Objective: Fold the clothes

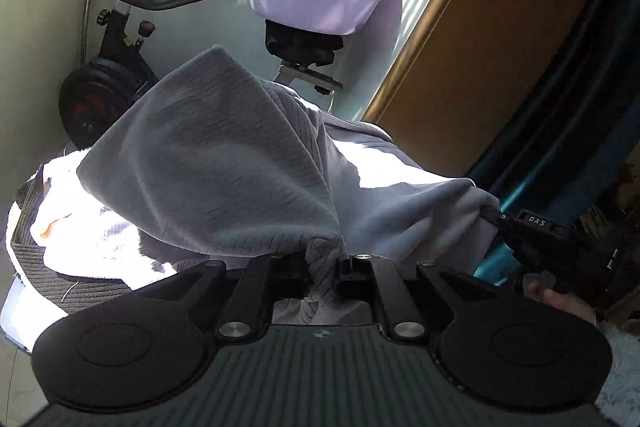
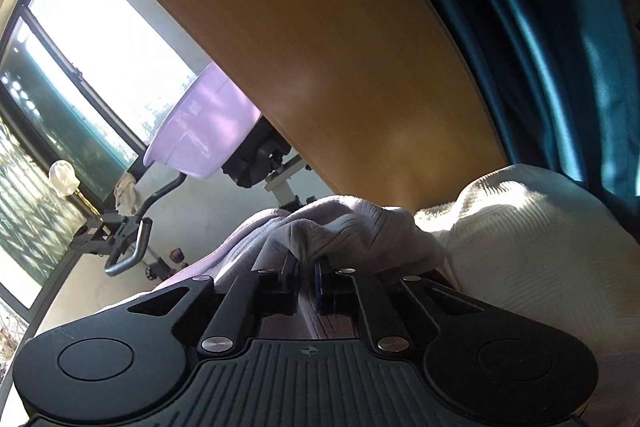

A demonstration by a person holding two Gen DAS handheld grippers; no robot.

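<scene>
A grey ribbed garment (image 1: pixel 224 163) is lifted off a sunlit pile in the left wrist view. My left gripper (image 1: pixel 325 259) is shut on a bunched edge of it, and the cloth rises from the jaws like a tent. To the right, the right gripper (image 1: pixel 490 213) pinches another edge of the same garment, with a hand behind it. In the right wrist view my right gripper (image 2: pixel 307 269) is shut on a fold of the grey garment (image 2: pixel 340 227), which bunches just ahead of the fingertips.
An exercise bike (image 1: pixel 120 7) stands behind the pile with a lilac plastic basin (image 1: pixel 316 3) on its saddle. A white knitted item (image 2: pixel 532 239) lies to the right. A wooden panel (image 2: pixel 340 47) and a teal curtain (image 2: pixel 540 27) close off the right side. A dark ribbed cloth (image 1: pixel 52 267) lies under the pile.
</scene>
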